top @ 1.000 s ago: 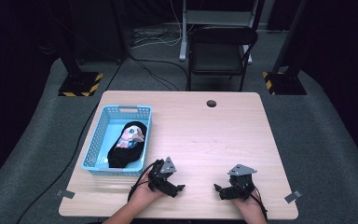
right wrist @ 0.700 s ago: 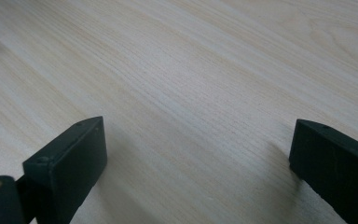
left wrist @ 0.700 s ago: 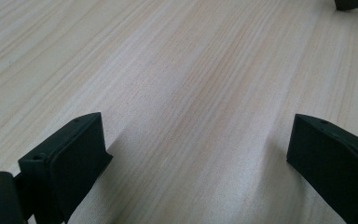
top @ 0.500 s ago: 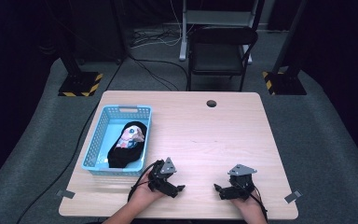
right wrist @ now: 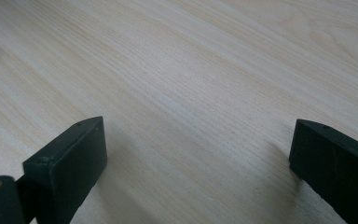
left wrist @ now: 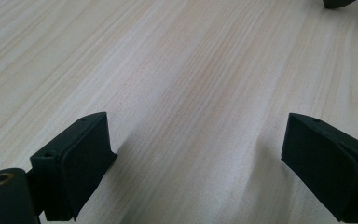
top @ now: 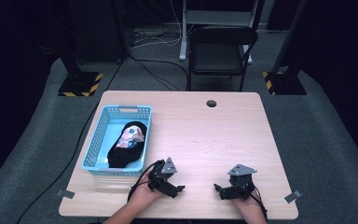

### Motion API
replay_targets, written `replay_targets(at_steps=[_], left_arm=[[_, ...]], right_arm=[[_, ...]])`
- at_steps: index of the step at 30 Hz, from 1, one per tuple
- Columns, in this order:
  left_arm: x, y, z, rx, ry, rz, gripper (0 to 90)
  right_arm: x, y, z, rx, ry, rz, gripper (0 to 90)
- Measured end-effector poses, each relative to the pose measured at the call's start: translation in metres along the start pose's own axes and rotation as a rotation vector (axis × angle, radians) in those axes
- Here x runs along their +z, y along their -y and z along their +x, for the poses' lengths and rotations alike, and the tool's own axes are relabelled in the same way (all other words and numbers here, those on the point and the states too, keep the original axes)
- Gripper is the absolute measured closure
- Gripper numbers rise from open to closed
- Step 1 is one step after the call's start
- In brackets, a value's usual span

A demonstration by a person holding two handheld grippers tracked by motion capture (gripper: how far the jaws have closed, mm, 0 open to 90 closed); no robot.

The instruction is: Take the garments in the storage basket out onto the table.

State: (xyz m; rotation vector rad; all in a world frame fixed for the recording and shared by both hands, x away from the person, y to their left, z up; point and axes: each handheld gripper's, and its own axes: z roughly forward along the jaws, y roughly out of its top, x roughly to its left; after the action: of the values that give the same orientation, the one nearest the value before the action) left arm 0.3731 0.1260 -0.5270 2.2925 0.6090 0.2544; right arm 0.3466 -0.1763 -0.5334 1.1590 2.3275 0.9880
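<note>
Near the front edge of the light wood table (top: 205, 135), a hand rests my left gripper (top: 179, 190), pointing right. Its jaws have just been closing a little and still stand wide apart over bare wood, with nothing between them in the left gripper view (left wrist: 198, 140). My right gripper (top: 218, 189) lies in the other hand at the front right and points left toward it. Those jaws are open too, again with bare wood between them in the right gripper view (right wrist: 198, 144). A blue basket (top: 103, 126) at the table's left holds a black garment (top: 121, 156) with a pale print.
A round cable hole (top: 211, 103) sits near the table's far edge. Behind the table stands a black chair (top: 221, 51). Bare wood stretches across the middle and right of the tabletop. A dark rounded shape (left wrist: 338, 3) shows at the top right of the left gripper view.
</note>
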Motion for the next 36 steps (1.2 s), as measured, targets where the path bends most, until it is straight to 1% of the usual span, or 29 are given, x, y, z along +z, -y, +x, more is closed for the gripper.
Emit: replay_targets(at_steps=[5,16,21,26,36], left_arm=[[-0.004,-0.002,-0.001,-0.003,0.006,-0.015,8.1],[-0.008,-0.005,-0.002,-0.017,0.01,-0.004,9.6],[-0.011,-0.007,-0.002,-0.029,0.022,-0.021,9.4],[-0.016,-0.009,-0.003,-0.02,0.024,-0.035,9.6],[-0.022,-0.013,-0.004,-0.021,0.025,-0.044,10.1]], right_arm=[[0.0,0.0,0.0,0.0,0.0,0.0,3.3],[0.0,0.0,0.0,0.0,0.0,0.0,3.3],[0.0,0.0,0.0,0.001,0.0,0.0,3.3],[0.0,0.0,0.0,0.0,0.0,0.0,3.3],[0.0,0.0,0.0,0.001,0.001,0.0,3.3]])
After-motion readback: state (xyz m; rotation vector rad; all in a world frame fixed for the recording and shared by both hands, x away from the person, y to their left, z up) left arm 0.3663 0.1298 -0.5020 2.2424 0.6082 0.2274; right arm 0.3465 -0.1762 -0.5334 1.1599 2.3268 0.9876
